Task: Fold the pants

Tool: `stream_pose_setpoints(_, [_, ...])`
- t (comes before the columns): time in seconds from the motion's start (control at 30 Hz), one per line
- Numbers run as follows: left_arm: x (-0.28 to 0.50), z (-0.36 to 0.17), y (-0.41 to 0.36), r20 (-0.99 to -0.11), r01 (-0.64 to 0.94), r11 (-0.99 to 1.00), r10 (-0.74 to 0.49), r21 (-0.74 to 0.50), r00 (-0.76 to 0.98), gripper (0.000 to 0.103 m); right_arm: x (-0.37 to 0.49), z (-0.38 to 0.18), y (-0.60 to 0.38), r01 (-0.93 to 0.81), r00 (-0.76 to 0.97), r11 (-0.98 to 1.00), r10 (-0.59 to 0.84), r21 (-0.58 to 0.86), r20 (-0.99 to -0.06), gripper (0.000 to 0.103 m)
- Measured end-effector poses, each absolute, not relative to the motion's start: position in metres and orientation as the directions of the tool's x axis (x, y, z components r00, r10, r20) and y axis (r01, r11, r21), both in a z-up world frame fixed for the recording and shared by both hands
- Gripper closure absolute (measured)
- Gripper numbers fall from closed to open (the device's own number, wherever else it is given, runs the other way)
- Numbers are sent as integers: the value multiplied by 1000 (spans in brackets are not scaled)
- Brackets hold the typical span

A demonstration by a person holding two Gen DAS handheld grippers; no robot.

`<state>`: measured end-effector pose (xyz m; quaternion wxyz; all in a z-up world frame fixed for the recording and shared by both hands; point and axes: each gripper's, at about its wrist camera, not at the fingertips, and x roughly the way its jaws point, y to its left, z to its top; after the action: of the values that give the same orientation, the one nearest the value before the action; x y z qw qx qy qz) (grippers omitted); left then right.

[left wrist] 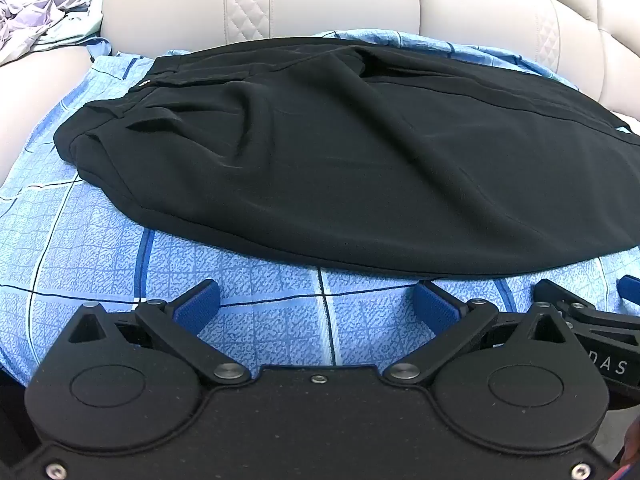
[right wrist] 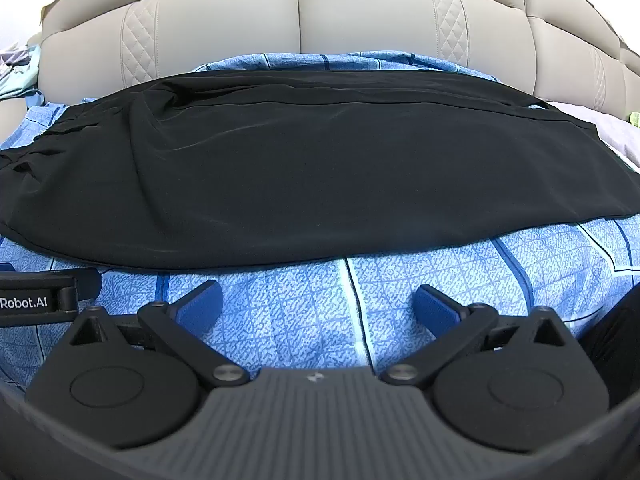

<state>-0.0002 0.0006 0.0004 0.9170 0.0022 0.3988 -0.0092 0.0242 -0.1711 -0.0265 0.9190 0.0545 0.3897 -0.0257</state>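
Blue patterned sheet (left wrist: 100,248) covered the surface before a beige headboard (right wrist: 300,20). Black pants (left wrist: 340,160) lay across mid-frame, long axis left–right, waistband at upper left. Left gripper (left wrist: 318,306) and right gripper (right wrist: 318,304) sat below the near hem, jaws spread wide, empty, about equally near.
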Motion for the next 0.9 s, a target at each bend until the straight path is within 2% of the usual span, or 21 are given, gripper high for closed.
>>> stream_pose_setpoints(0.9, [0,0,0,-733,19,1000,-5,11,680,0,24,-27,-171,90,694,993,-4,80,-720,0])
